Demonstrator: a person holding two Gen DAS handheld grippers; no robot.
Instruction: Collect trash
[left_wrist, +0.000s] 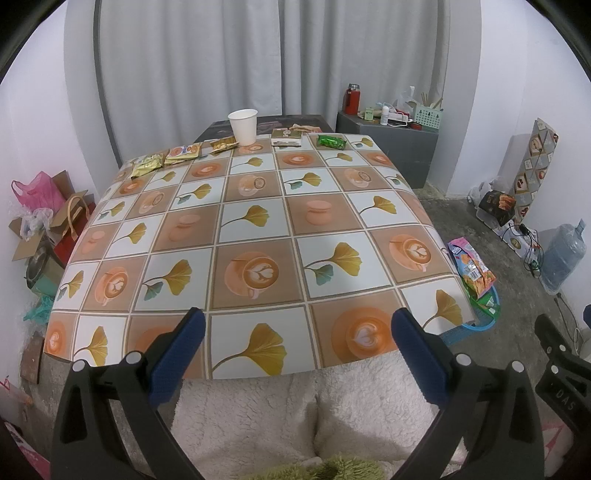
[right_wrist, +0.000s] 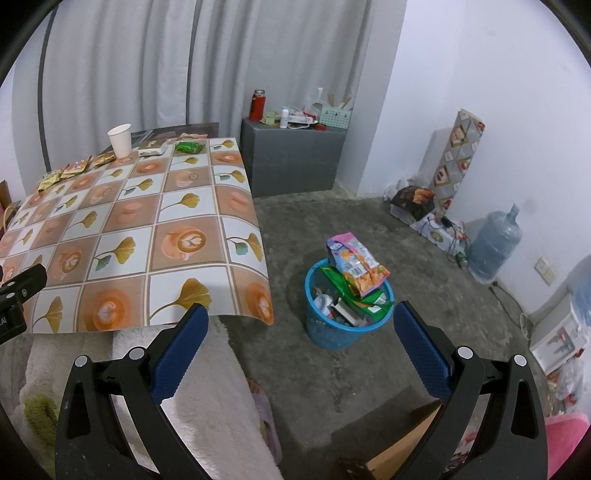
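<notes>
Trash is sitting in two places. Along the far edge of the table (left_wrist: 258, 236), a row of items is lying on the patterned tablecloth: a yellow-green snack packet (left_wrist: 147, 165), an orange-and-yellow packet (left_wrist: 183, 152) just beside it, a small gold wrapper (left_wrist: 223, 144), a white paper cup (left_wrist: 243, 126) standing upright, a flat box (left_wrist: 286, 137) and a green wrapper (left_wrist: 331, 141). From the right wrist view the same row is showing, with the cup (right_wrist: 120, 140) upright between the gold wrapper (right_wrist: 104, 159) and the box (right_wrist: 152, 148), and the green wrapper (right_wrist: 189, 147) near the far corner.

On the concrete floor, just beside the table's right side, a blue mesh wastebasket (right_wrist: 345, 325) is standing, already holding packaging; a pink-and-orange snack bag (right_wrist: 356, 262) is sticking up out of it over a green bag (right_wrist: 354, 291).

Both claws are hanging well apart from any of this. The left gripper (left_wrist: 295, 325) is hovering over the table's near edge with its blue-padded jaws spread wide and nothing between them. The right gripper (right_wrist: 301, 321) is likewise standing wide apart and holding nothing, pointing down toward the floor near the wastebasket.

Behind the table, grey curtains (left_wrist: 221, 55) are hanging, and a grey cabinet (right_wrist: 291, 158) is carrying a red flask (right_wrist: 257, 105). A large water jug (right_wrist: 496, 245) is resting by the right wall.
</notes>
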